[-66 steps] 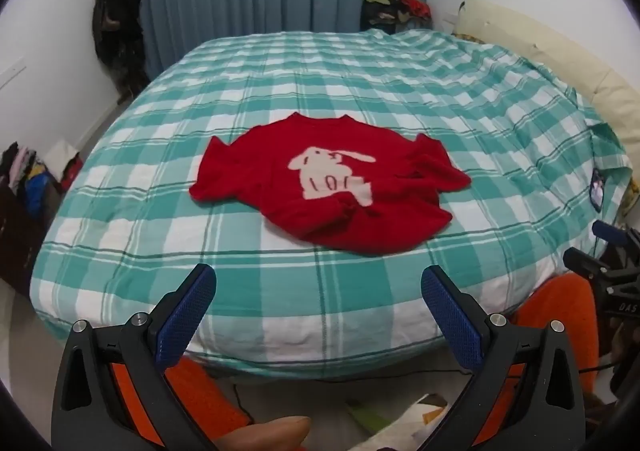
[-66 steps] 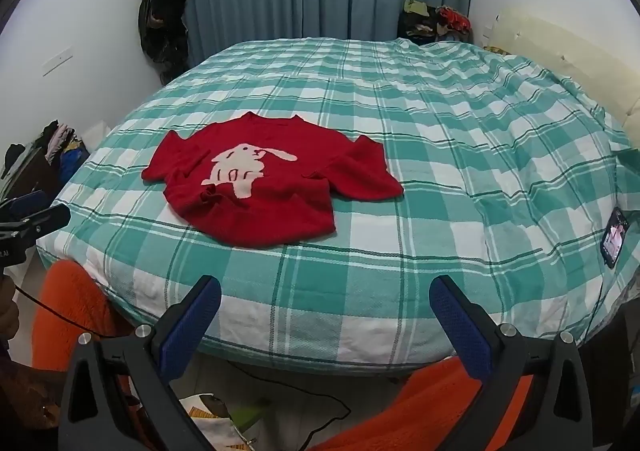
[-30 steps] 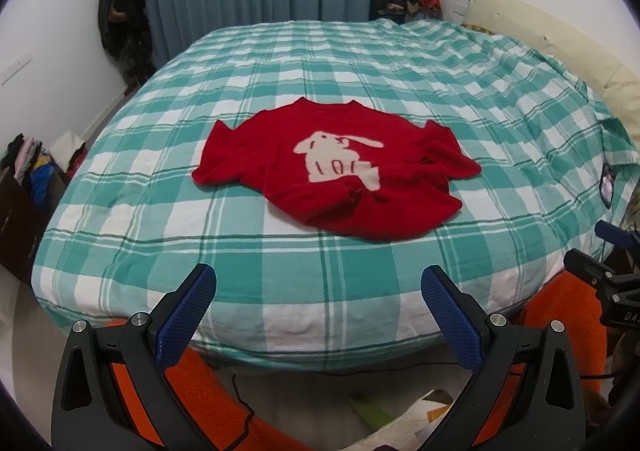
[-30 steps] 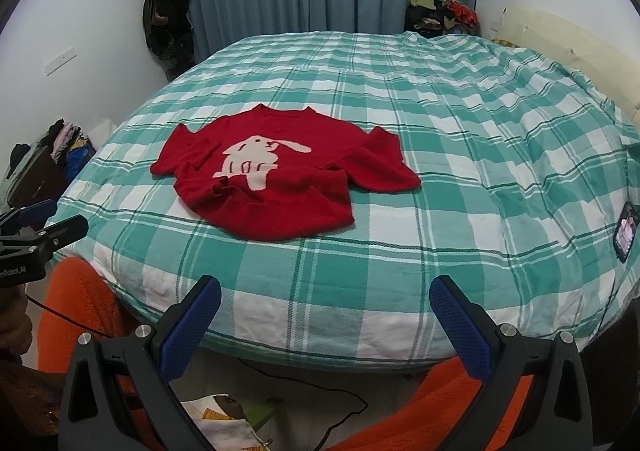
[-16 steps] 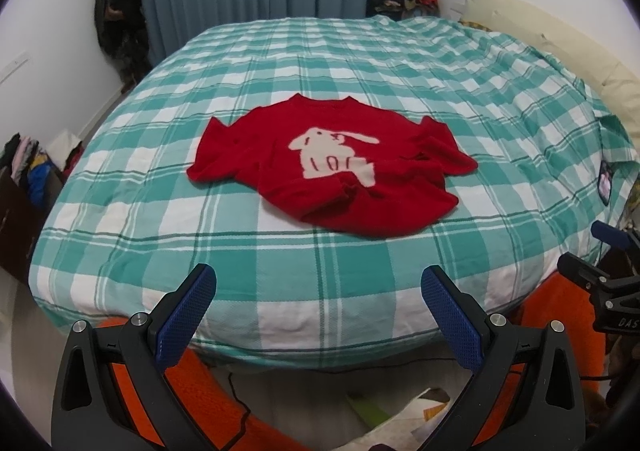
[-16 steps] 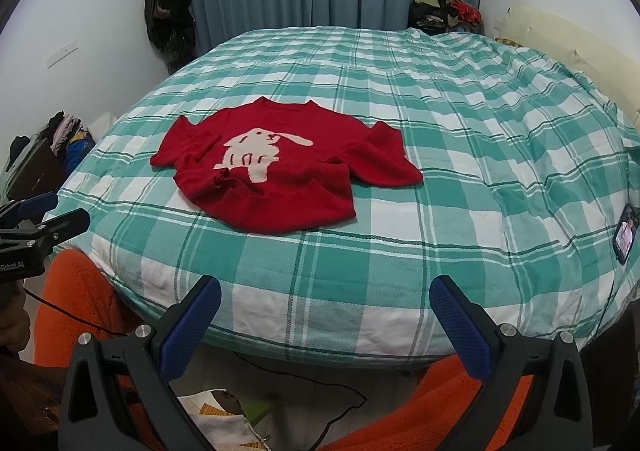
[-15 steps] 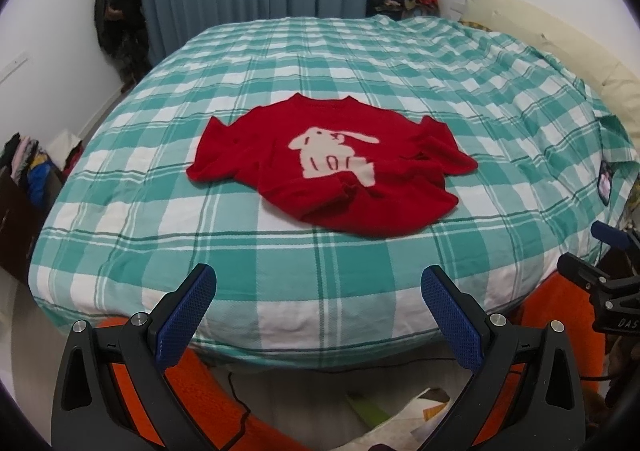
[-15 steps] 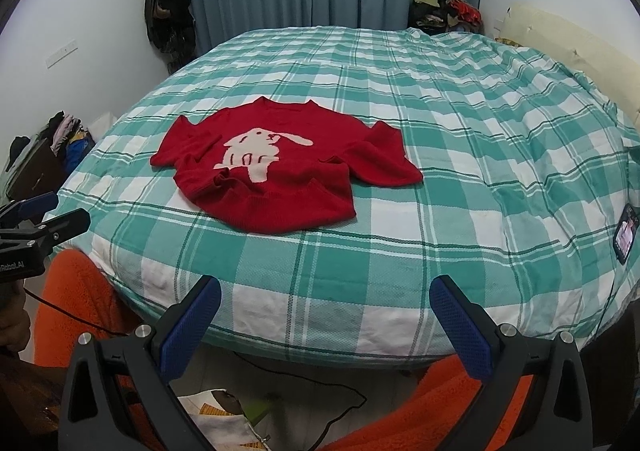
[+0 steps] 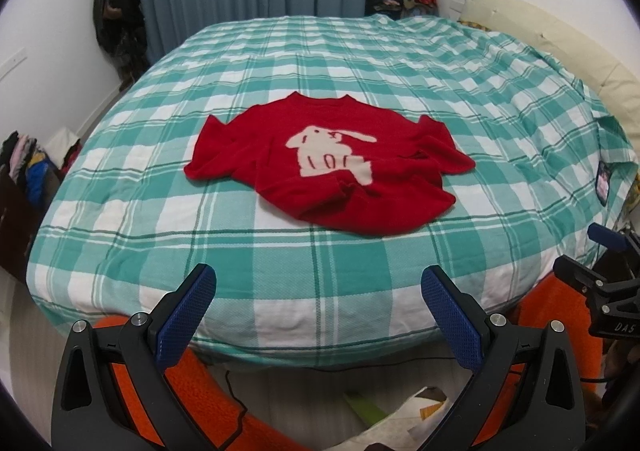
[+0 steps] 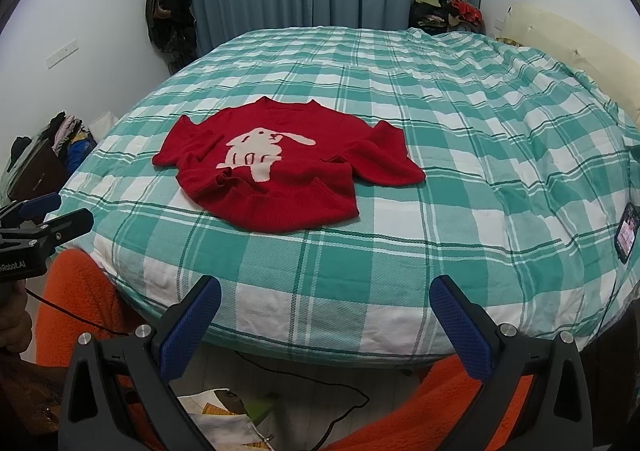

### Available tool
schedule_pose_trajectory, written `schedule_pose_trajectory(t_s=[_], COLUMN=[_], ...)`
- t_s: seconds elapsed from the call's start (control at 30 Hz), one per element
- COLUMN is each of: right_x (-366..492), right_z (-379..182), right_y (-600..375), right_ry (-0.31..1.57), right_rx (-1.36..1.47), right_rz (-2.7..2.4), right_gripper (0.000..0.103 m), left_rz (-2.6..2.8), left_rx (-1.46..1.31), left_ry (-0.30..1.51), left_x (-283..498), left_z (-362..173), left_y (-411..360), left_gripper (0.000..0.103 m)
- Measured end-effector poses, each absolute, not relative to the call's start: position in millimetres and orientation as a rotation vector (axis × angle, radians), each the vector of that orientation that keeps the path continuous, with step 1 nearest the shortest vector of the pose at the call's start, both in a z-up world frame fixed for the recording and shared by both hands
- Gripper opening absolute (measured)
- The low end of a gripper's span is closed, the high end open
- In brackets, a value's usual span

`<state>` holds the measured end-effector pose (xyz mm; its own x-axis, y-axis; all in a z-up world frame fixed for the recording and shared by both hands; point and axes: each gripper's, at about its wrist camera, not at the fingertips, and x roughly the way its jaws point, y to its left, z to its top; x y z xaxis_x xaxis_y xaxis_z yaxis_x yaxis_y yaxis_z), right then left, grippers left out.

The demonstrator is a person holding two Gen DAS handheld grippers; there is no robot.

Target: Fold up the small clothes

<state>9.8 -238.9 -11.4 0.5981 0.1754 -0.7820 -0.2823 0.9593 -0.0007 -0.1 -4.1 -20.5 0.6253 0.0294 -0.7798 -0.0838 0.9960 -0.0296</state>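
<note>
bedspread [image 9: 320, 283] bare around sweater [image 9: 332, 167] — phone [image 10: 626, 232] far right edge

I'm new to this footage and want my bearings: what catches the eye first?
A red sweater with a pale rabbit lies spread, a little rumpled, on the near half of a green-checked bed. Both grippers, left and right, hang open at the bed's near edge, touching nothing.

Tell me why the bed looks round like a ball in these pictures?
In both the left and the right wrist view a fisheye lens bends straight edges, so the bed bulges and the corners go dark. In both views the red sweater in the middle is sharp and evenly lit, without glare. The left claw looks huge only because it is close.
</note>
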Motion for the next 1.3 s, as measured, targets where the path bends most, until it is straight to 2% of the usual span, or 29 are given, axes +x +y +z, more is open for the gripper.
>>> schedule_pose_trajectory(t_s=[1.3], right_x=[8], right_z=[-18], right_y=[-227], right_ry=[0.912], right_rx=[-0.144], right_rz=[0.289], right_gripper=[0.103], left_rz=[0.050], left_rx=[-0.075], left_ry=[0.908], left_x=[-1], left_z=[-23], left_y=[-9], left_gripper=[0.102])
